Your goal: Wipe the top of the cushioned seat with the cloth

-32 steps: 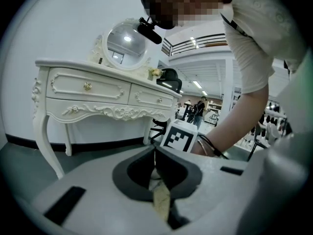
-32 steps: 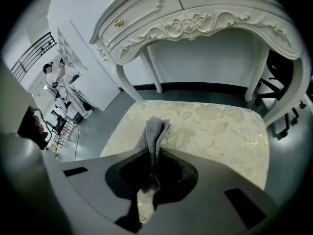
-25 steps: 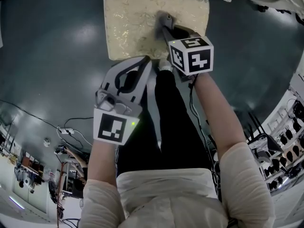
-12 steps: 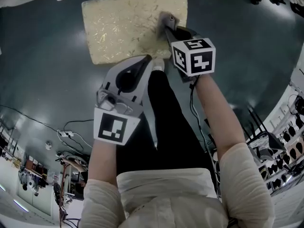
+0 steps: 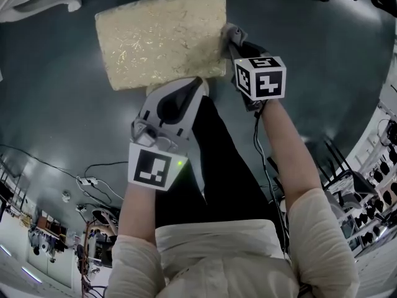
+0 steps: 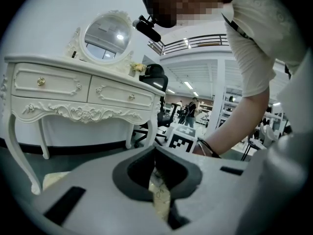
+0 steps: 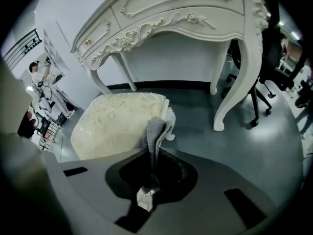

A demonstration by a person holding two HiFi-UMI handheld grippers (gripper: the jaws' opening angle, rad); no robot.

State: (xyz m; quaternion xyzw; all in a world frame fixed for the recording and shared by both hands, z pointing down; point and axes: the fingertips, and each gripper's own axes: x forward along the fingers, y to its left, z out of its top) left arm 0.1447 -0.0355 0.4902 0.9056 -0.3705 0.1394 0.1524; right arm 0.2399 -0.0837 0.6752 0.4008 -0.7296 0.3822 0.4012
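Dark floor [image 5: 56, 129]; right tool [image 7: 146, 192] pinches cloth [image 7: 155, 131] beside cushioned seat [image 7: 115, 124].

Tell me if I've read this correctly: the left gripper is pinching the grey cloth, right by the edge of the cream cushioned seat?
Not quite: the right gripper is the one pinching the grey cloth, not the left. The right gripper view shows the cloth clamped between its jaws, right by the edge of the cream cushioned seat. The rest of your statement holds.

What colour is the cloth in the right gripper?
Grey cloth, best in right gripper view.
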